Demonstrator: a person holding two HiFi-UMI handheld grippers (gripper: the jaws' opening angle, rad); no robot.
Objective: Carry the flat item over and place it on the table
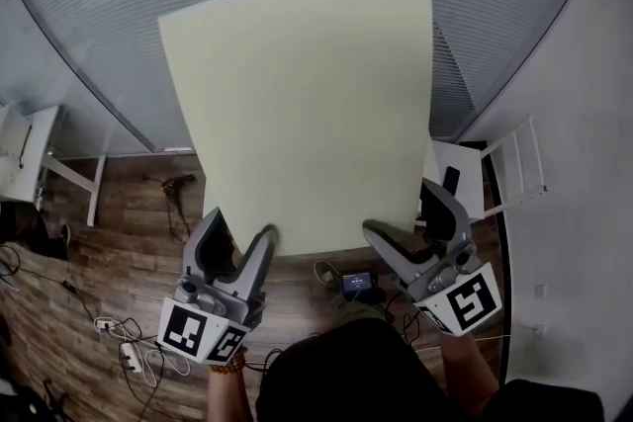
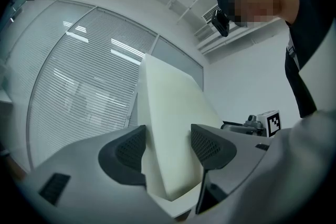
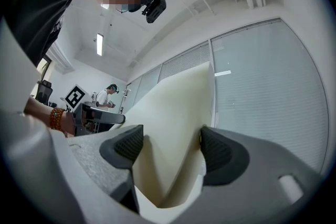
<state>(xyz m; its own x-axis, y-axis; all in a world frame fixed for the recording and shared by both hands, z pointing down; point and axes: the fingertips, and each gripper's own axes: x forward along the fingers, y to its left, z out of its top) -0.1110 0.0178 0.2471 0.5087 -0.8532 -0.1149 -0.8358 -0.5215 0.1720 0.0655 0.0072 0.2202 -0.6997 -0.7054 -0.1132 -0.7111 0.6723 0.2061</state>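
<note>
Flat item point(image 1: 307, 104) was held upright in mid-air at frame centre, above the wooden floor point(image 1: 129, 262). Left hand-held gripper point(image 1: 240, 232) and right hand-held gripper point(image 1: 406, 212) each clamped its lower edge. Judged: pickup done, carry under way, placement on the table not yet done.

Inventory, counted:
- Foam sheet point(image 1: 307, 104), pale yellow: one.
- Grippers: two, the left gripper point(image 1: 240, 228) and the right gripper point(image 1: 401, 211).
- Marker cubes: two, one per gripper.
- White chair point(image 1: 499, 171): one.
- White furniture point(image 1: 30, 158) at far left: one, possibly a small table.
- People: two, the wearer point(image 1: 366, 371) and a distant person point(image 3: 107, 97).
</note>
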